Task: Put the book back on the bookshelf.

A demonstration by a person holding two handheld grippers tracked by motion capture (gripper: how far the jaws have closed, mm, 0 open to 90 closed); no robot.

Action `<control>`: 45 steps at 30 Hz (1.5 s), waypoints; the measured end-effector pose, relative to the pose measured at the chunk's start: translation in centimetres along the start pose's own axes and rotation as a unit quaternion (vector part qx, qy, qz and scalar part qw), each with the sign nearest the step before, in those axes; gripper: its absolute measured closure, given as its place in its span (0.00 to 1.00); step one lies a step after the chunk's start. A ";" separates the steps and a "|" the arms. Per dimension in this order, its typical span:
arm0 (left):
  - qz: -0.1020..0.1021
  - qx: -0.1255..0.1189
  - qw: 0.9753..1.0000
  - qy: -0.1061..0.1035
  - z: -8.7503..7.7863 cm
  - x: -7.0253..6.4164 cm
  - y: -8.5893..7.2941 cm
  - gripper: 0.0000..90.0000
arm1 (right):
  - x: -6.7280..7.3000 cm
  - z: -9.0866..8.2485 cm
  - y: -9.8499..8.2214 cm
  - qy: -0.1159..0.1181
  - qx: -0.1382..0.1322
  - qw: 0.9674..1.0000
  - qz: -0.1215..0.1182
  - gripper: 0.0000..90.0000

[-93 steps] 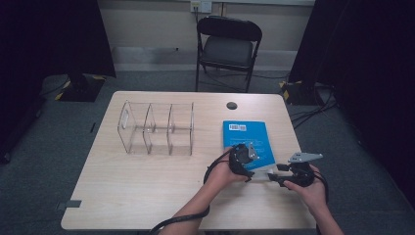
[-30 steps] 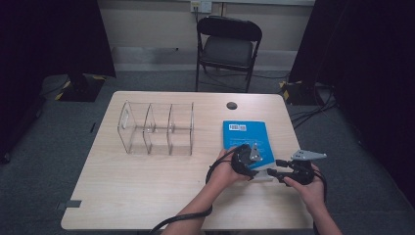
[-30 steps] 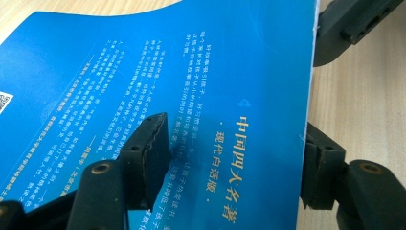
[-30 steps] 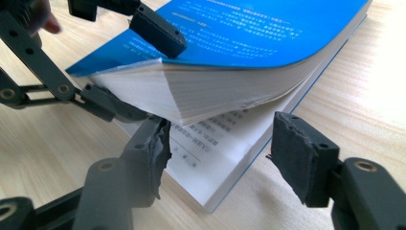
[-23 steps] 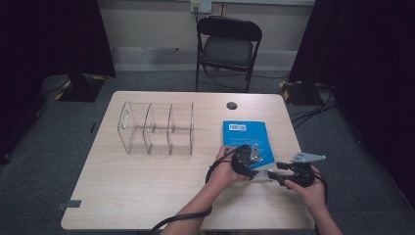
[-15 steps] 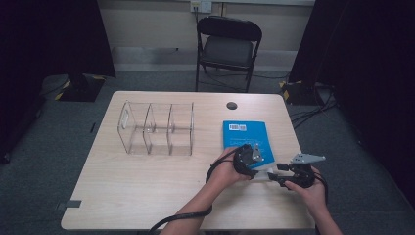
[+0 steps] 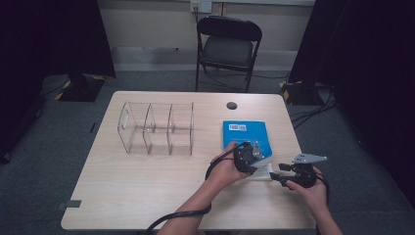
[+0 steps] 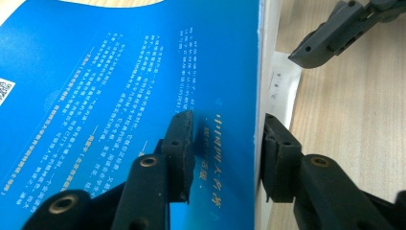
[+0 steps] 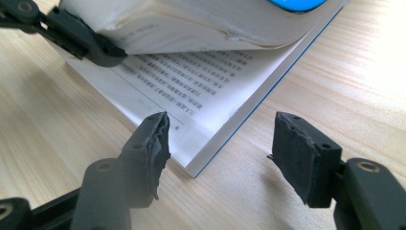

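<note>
A blue book (image 7: 244, 133) lies right of the table's middle. My left gripper (image 7: 253, 166) is at its near right corner. Its jaws have just been closing and are now shut on the blue cover (image 8: 119, 86) and a thick bunch of pages, one pad on top and one underneath. That bunch (image 9: 191, 24) curves up off the lower pages (image 9: 201, 91). My right gripper (image 9: 220, 143) stands open low over the table, its fingertips on either side of the lower pages' corner without touching it. From above, the right gripper (image 7: 275, 175) is just right of the book.
A clear three-bay organizer (image 7: 156, 128) stands left of the book. A small black disc (image 7: 232, 105) sits in the table (image 7: 147, 196) near its far edge. A folding chair (image 7: 227, 46) stands behind the table. Cables trail off the near edge.
Both hands have stayed at the book's near right corner. From above no clear shift shows.
</note>
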State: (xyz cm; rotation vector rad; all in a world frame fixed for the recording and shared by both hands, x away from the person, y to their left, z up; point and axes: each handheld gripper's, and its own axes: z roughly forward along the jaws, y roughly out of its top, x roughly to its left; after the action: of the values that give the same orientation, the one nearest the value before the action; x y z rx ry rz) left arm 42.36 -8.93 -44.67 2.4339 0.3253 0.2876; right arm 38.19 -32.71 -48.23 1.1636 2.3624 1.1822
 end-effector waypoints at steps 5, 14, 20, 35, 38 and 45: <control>-0.006 0.015 1.000 0.002 -0.3 -0.1 0.5 0.73 | -0.1 0.1 -0.1 -0.002 0.005 1.000 -0.002 0.40; -0.015 0.043 0.999 -0.001 -1.1 0.3 1.3 0.77 | -0.2 0.0 -0.3 0.013 0.004 1.000 -0.001 0.27; -0.022 0.054 0.998 -0.003 -2.0 0.6 1.4 0.78 | 0.2 0.6 -0.4 0.041 0.024 0.999 -0.022 0.21; -0.030 0.075 0.997 -0.004 -3.9 1.6 1.4 0.81 | 0.1 0.9 -0.7 0.035 0.043 0.997 -0.047 0.17; -0.029 0.077 0.997 -0.002 -4.3 1.8 1.6 0.82 | 0.3 1.0 -0.8 0.032 0.046 0.997 -0.061 0.16; -0.038 0.079 0.996 0.003 -5.8 2.3 1.9 0.83 | 0.5 1.1 -1.0 0.018 0.047 0.994 -0.095 0.16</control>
State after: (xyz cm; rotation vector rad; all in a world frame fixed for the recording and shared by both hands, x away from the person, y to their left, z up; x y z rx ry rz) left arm 43.19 -6.25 -38.79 2.5692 0.4583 0.2436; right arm 37.95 -32.06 -49.64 0.9251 2.5159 1.0465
